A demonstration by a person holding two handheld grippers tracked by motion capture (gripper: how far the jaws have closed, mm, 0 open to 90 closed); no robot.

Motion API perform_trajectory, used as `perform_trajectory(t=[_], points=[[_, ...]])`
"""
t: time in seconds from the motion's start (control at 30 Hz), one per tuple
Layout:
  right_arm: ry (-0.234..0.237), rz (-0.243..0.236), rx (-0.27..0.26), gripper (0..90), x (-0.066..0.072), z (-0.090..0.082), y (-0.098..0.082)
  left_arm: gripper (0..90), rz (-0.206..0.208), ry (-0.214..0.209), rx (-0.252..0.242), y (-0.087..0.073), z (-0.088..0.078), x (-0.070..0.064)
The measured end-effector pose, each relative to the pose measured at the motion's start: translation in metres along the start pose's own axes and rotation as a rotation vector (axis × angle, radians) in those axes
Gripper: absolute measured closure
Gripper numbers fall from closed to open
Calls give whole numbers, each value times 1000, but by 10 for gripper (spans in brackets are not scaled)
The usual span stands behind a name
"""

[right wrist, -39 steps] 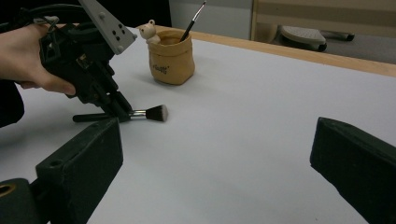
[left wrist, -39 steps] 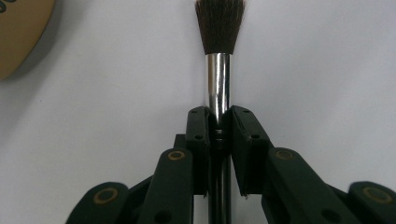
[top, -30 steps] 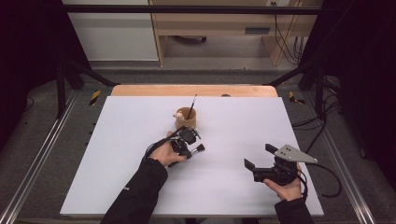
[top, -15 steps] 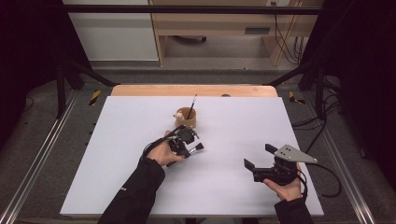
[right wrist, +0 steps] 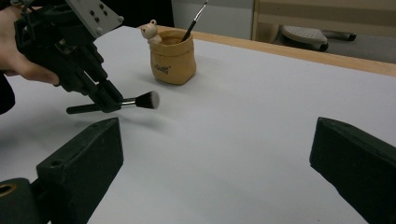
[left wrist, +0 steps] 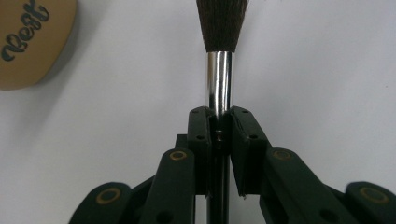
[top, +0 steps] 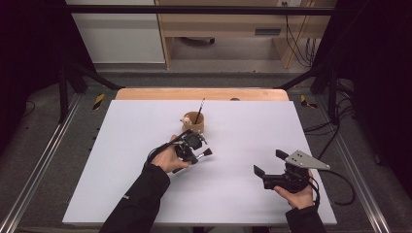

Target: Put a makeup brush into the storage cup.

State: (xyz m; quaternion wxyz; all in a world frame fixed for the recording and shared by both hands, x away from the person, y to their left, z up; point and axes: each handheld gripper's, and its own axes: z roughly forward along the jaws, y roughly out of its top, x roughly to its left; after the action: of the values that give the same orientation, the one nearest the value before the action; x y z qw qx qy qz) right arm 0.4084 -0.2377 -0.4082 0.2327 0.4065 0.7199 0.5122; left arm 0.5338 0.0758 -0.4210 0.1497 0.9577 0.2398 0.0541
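Left gripper (top: 194, 154), just left of the centre of the high view: jaws clamped on a makeup brush (top: 205, 153), gripped on the handle right below the silver ferrule. In the left gripper view, brush (left wrist: 219, 70) upright in the middle of the frame, dark bristles at the top edge, silver ferrule coming out from between the two black jaws, white table (left wrist: 327, 70) behind. In the right gripper view, same brush (right wrist: 140, 100) at the centre left, lying about level above the table, round bristle end pointing to the right, black handle sticking out to the left of the left gripper (right wrist: 114, 101).

Tan holder pot (top: 193, 121) above the left gripper in the high view, near but apart from it, with a small bear figure on its rim and one thin brush (top: 199, 109) standing tilted inside. Corner of the pot (left wrist: 32, 42) at the upper left of the left gripper view.

Right gripper (top: 266, 165) at the lower right of the high view, jaws wide apart, nothing between them, well apart from the brush. In the right gripper view, two black jaws at the lower left and lower right, bare table between.
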Motion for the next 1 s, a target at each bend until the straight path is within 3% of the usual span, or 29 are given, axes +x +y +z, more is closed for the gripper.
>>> perform_trajectory(t=[0.53, 0.8, 1.0], points=[[9, 16, -10, 36, 0, 0, 0, 784, 8, 52, -143, -12, -30, -9], [9, 19, -13, 37, 1, 0, 1, 784, -34, 80, -259, -22, -43, -8], [5, 15, -13, 38, 0, 0, 1, 784, -100, 103, -369, -31, -49, -8]])
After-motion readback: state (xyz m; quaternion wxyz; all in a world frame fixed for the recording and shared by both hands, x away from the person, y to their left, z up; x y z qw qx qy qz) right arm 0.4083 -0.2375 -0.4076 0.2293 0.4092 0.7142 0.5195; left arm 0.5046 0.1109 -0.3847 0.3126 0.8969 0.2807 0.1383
